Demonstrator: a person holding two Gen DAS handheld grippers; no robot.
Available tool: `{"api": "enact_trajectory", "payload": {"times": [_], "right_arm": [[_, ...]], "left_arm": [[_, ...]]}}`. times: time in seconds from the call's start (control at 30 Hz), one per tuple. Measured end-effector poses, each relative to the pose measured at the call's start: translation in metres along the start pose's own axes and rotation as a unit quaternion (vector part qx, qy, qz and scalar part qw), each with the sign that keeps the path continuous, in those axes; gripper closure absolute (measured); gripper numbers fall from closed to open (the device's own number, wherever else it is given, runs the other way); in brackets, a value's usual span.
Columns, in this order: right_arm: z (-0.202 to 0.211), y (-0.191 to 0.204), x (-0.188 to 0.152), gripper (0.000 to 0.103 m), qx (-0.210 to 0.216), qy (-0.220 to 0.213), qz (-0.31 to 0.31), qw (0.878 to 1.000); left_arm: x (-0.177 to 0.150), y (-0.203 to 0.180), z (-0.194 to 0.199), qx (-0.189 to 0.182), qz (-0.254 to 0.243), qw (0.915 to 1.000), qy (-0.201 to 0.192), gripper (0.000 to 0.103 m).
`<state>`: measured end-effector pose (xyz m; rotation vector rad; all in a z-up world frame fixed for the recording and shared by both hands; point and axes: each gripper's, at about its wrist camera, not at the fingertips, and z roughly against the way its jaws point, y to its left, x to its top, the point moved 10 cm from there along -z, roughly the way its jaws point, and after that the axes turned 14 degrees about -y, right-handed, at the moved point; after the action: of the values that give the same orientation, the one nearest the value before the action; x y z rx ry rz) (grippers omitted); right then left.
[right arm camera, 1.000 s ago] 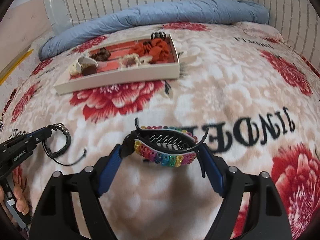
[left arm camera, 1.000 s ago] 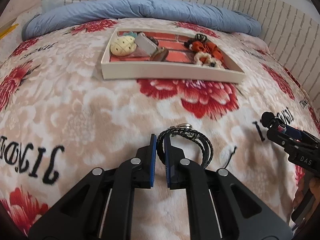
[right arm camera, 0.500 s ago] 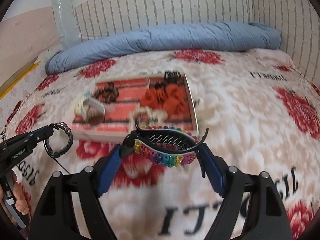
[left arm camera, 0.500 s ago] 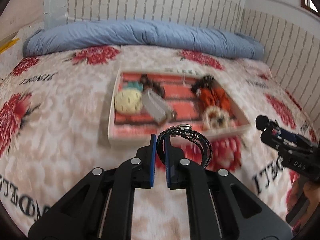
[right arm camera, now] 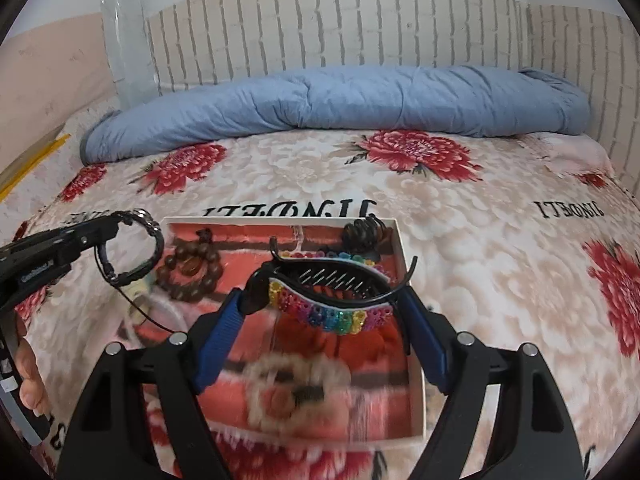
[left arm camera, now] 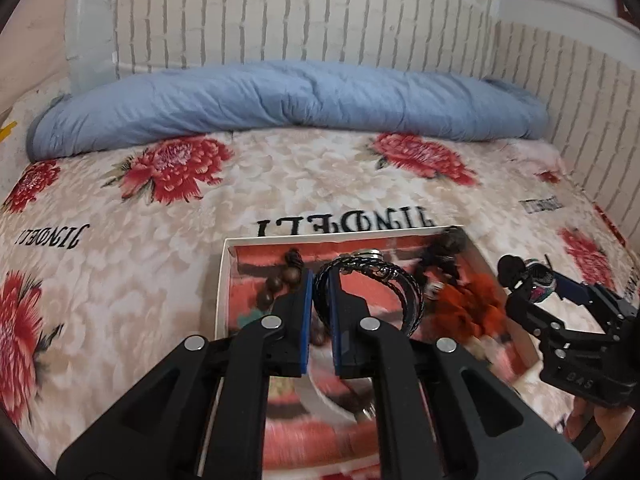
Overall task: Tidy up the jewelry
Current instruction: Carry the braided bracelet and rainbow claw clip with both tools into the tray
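Observation:
My left gripper [left arm camera: 321,280] is shut on a black braided bracelet [left arm camera: 384,280] with a silver clasp and holds it above the white tray [left arm camera: 222,280]. The bracelet also shows in the right wrist view [right arm camera: 132,248], at the tray's left edge. My right gripper [right arm camera: 328,308] is shut on a black hair clip with rainbow beads [right arm camera: 328,304], held over the tray [right arm camera: 412,360]. The tray holds a brown bead bracelet [right arm camera: 192,268], an orange scrunchie [left arm camera: 468,308], a cream fuzzy ring [right arm camera: 296,392] and a dark claw clip [right arm camera: 364,232].
The tray lies on a floral blanket [right arm camera: 500,260] with red flowers. A rolled blue quilt [right arm camera: 340,104] lies along the brick-pattern headboard [right arm camera: 360,20]. The right gripper shows at the right of the left wrist view [left arm camera: 532,280].
Both grippers have lifted off the blanket and moved forward with their items. They now hang over the tray, which was further ahead a second ago.

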<state>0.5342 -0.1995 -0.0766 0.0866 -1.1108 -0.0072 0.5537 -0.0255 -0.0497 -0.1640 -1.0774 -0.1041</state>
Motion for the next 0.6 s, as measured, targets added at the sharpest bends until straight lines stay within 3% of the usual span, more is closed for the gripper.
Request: {"api": "enact_trajectory", "payload": {"times": [0.27,0.5,0.6], "right_arm": [[-0.073,-0.006,-0.012,0.026,-0.008,0.066,0.008,0.998],[-0.101,-0.009,-0.036,0.026,-0.014,0.107,0.014,0.994],[-0.1,-0.012,-0.033,0.026,-0.016,0.106,0.012,0.994]], "left_arm": [[-0.012,0.019,-0.078,0.018,-0.005,0.9969,0.076,0.097],[-0.032,0.033,-0.105,0.038,-0.015,0.993,0.11,0.097],[-0.039,0.041,-0.109,0.041,-0.007,0.9922,0.118,0.096]]}}
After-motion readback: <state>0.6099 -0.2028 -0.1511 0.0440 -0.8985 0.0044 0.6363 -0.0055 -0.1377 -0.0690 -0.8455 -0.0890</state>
